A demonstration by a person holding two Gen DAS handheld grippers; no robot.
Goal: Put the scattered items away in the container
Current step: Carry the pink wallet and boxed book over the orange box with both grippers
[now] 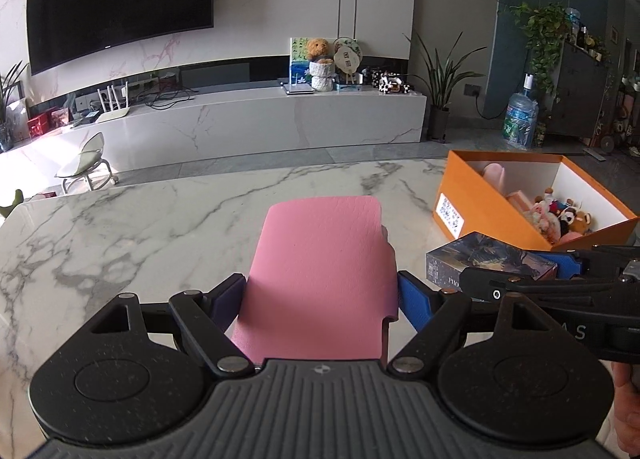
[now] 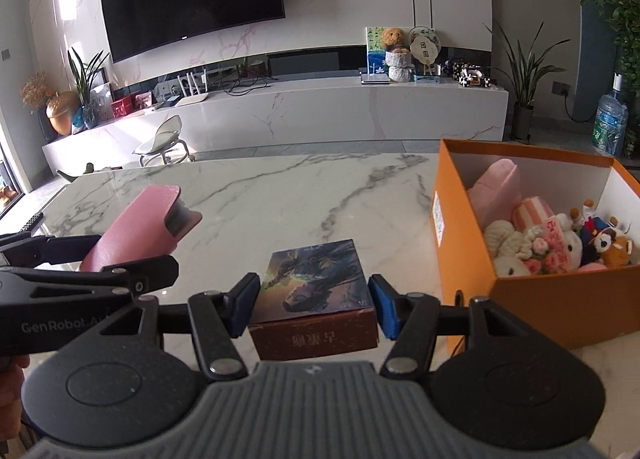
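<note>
Left gripper [image 1: 320,295]: clamped on the pink leather case [image 1: 320,271], blue pads pressing its two long edges; the case is tilted nose-up, its far end lifted off the marble table [image 1: 140,227], likely so it can be carried straight over to the box

Right gripper [image 2: 312,299]: fingers straddle the small printed box [image 2: 316,279]; a sliver of gap shows at the right pad, and the left pad looks to touch the side; I cannot tell whether it is gripping or only closing in

Printed box, position: sits flat on the table, just beside the orange container [image 2: 532,299], on its left; a short lift and shift rightward would probably drop it in

Container: open-topped orange cardboard with white inner walls, at the right end of the table; already holds plush toys [image 2: 560,247] and a pink slipper-like item [image 2: 496,187] leaning on the back wall; room remains toward the near left corner, as far as can be judged

Pink case, look: pebbled soft pink surface, rounded corners, a notch cut in its near right edge; the right wrist view shows a dark round object tucked under its far flap; probably light and slightly flexible

Printed box, look: dark fantasy artwork on the lid, reddish-brown front with characters; rigid, squarish, easy for flat pads
</note>
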